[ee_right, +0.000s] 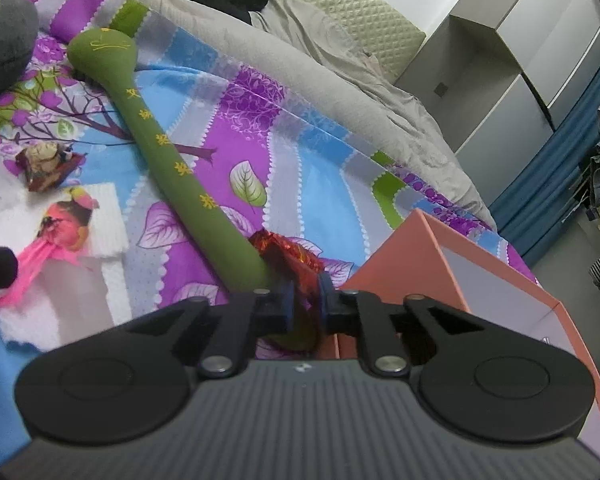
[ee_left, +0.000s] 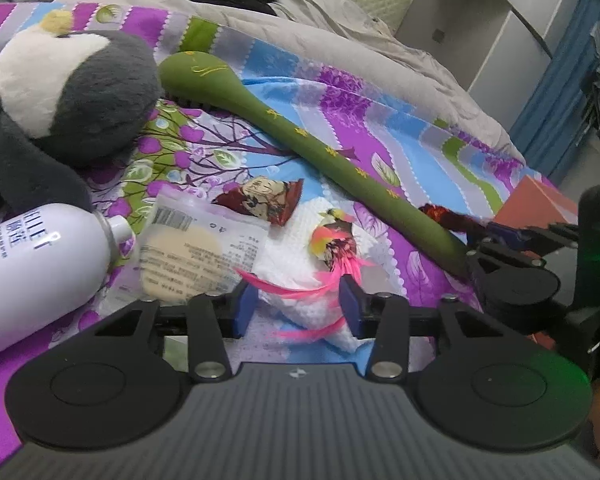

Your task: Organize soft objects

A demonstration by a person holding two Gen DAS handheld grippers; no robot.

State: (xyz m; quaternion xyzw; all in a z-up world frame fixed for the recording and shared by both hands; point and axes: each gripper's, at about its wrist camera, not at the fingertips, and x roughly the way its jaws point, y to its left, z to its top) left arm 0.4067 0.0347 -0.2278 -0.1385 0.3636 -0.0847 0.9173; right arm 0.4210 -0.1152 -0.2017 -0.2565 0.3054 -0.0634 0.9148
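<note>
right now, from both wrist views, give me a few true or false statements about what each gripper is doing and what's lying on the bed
1. The right gripper is closed on the green padded stick near its red foil end. True.
2. The left gripper is clamped shut on the white spray bottle. False: its jaws are open around the pink feather toy; the bottle lies apart to the left.
3. The feather toy lies on a white tissue. True.
4. The orange box stands left of the green stick. False: it is to the right.
5. A grey and white plush toy lies near the stick's round head. True.
</note>
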